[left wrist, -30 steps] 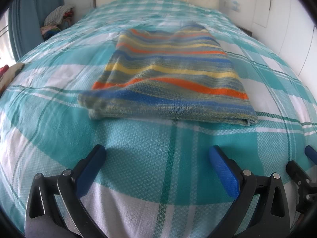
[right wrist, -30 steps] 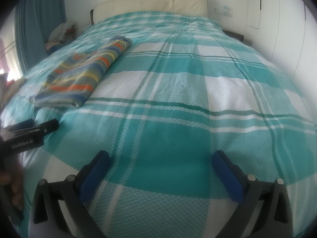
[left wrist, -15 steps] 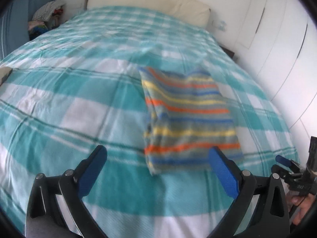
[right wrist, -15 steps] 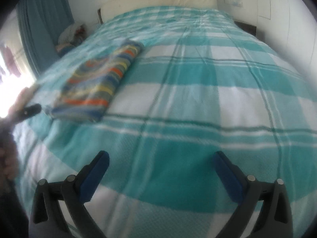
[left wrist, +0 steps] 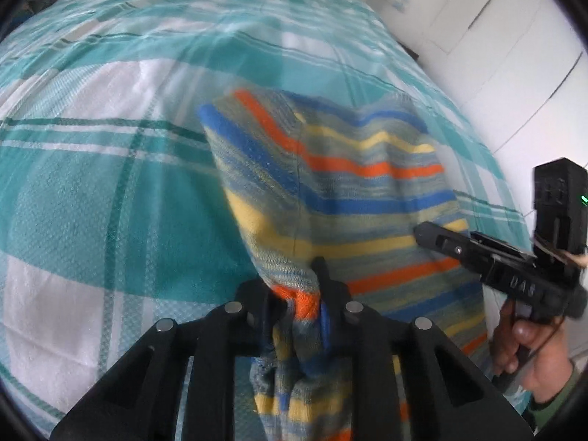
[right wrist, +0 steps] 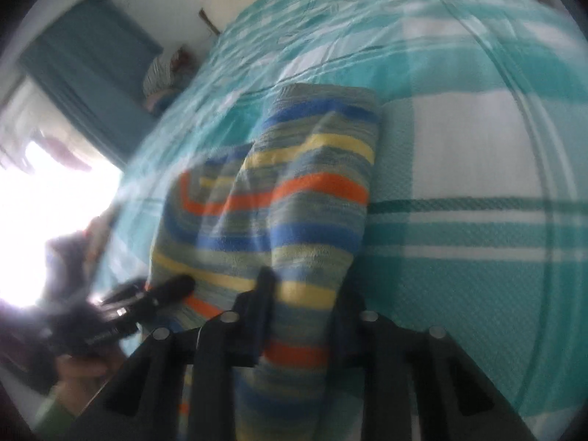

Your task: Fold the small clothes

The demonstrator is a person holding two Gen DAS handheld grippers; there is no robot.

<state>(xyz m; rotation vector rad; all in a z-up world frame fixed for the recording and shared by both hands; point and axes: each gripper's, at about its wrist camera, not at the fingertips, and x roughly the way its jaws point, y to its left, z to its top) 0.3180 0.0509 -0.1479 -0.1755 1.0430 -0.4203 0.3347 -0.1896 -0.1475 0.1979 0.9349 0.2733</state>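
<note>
A: Where was the knit?

B: On the bed, a striped folded piece, its near end lifted off the cover. The stripes ran across it, so its long axis ran away from both tools toward the headboard.

A: And the tools?

B: Both sat at that near end. The left gripper had just been closing, and a bunched corner of knit was pinched between its fingers, cloth spilling out below them. The right gripper had just been closing too, with a fold of the same end caught in it, though that view was blurred.

A: Which hand was nearer?

B: Neither, I'd say. They held the two near corners side by side, the right gripper showing just right of the knit in the left view, a hand under it. The left gripper showed blurred at the knit's left edge in the right view.

A: Pose?

B: Both pointed steeply down and forward over the bed, fingers lined up with the long axis.

A: So the coming move?

B: Likely a carry of the near end along that axis, both hands level so the edge stays straight
</note>
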